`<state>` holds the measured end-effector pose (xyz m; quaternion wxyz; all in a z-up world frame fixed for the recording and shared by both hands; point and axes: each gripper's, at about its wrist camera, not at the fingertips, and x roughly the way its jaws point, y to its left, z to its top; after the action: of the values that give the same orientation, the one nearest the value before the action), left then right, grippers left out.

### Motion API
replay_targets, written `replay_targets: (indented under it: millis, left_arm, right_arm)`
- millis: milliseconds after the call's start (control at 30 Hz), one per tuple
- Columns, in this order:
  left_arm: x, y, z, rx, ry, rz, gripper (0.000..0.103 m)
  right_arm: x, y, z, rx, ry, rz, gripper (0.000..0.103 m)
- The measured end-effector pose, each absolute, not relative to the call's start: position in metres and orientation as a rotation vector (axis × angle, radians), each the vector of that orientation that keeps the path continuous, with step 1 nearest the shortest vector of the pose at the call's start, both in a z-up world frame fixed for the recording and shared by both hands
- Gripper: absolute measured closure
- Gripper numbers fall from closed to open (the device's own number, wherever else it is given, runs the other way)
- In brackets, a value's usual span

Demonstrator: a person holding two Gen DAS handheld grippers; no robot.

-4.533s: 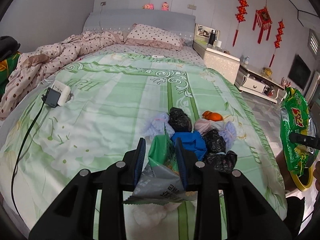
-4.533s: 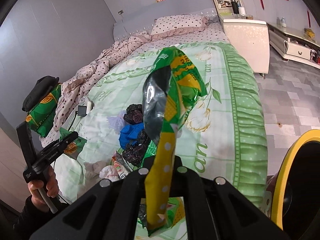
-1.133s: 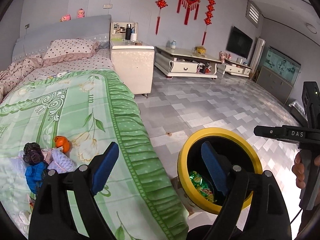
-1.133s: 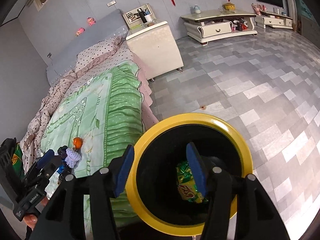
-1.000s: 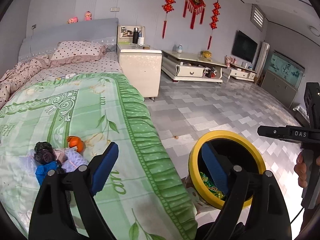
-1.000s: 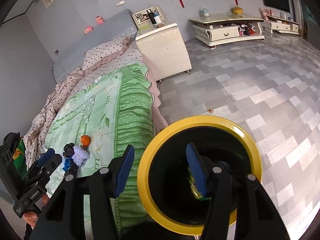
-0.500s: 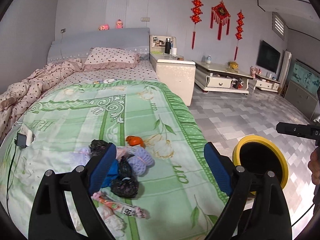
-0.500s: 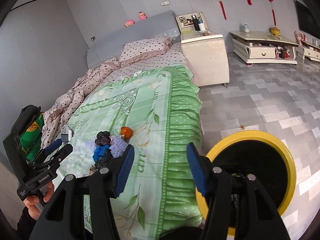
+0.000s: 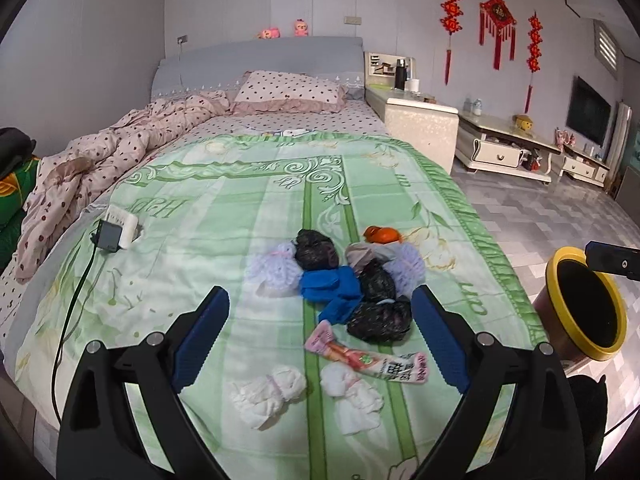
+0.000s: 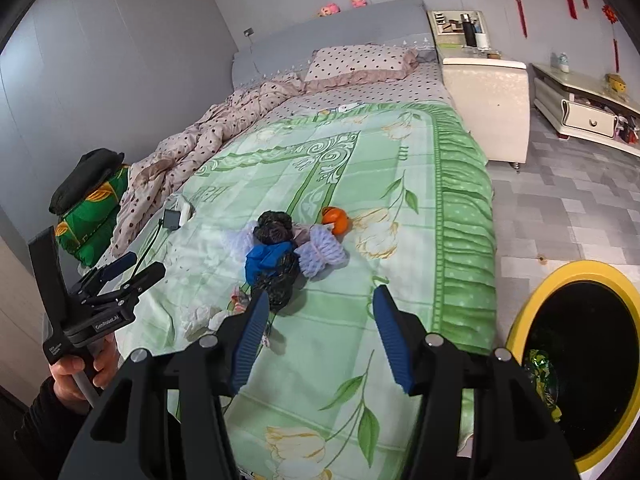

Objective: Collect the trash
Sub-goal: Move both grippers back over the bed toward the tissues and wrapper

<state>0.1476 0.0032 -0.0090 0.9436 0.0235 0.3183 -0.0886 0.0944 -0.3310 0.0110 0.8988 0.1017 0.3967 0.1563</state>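
**Trash Pile on Bed: Handling and Grasp Points**

While both grippers face the bed, the remaining trash lies in a loose cluster on the green floral bedspread [image 9: 224,240]. Nearest is a pink-and-white printed plastic snack wrapper [image 9: 366,358], flat, thin and light; judged slippery, it is best pinched at its crimped end. Beside it lie two crumpled white tissue wads [image 9: 268,394], soft and compressible, which should tolerate a grasp anywhere. Just behind sit knotted black plastic bags [image 9: 380,318], a crumpled blue plastic bag [image 9: 330,286], pale lavender mesh bundles [image 9: 276,272] and an orange peel [image 9: 382,235]. The bags are limp and likely light; take hold at a bunched fold or knot.

The left gripper [image 9: 320,340] has its jaws spread wide and has just been opening; nothing is between them. The right gripper [image 10: 318,332] stands partly spread, also empty.

The yellow-rimmed round bin [image 10: 576,344] stands on the floor beside the bed and already contains a green foil snack bag [image 10: 542,376]. A charger with cable [image 9: 110,236] lies well apart from the pile and is judged not trash.
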Motion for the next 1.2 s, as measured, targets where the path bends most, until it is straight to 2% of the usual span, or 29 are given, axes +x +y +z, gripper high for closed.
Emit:
replay_targets:
  millis: [433, 867, 1133, 1200]
  left_arm:
    - [0.148, 0.070, -0.085, 0.009, 0.779, -0.084, 0.015]
    - [0.157, 0.075, -0.134, 0.015, 0.882, -0.108, 0.015]
    - [0.172, 0.065, -0.146, 0.055, 0.909, -0.121, 0.017]
    - [0.175, 0.064, -0.147, 0.052, 0.912, -0.134, 0.025]
  right_arm:
    - [0.123, -0.245, -0.061, 0.080, 0.959, 0.449, 0.052]
    - [0.156, -0.200, -0.116, 0.009, 1.083, 0.507, 0.052]
    - [0.169, -0.192, -0.135, 0.007, 1.123, 0.522, 0.061]
    - [0.171, -0.190, -0.138, 0.006, 1.127, 0.525, 0.067]
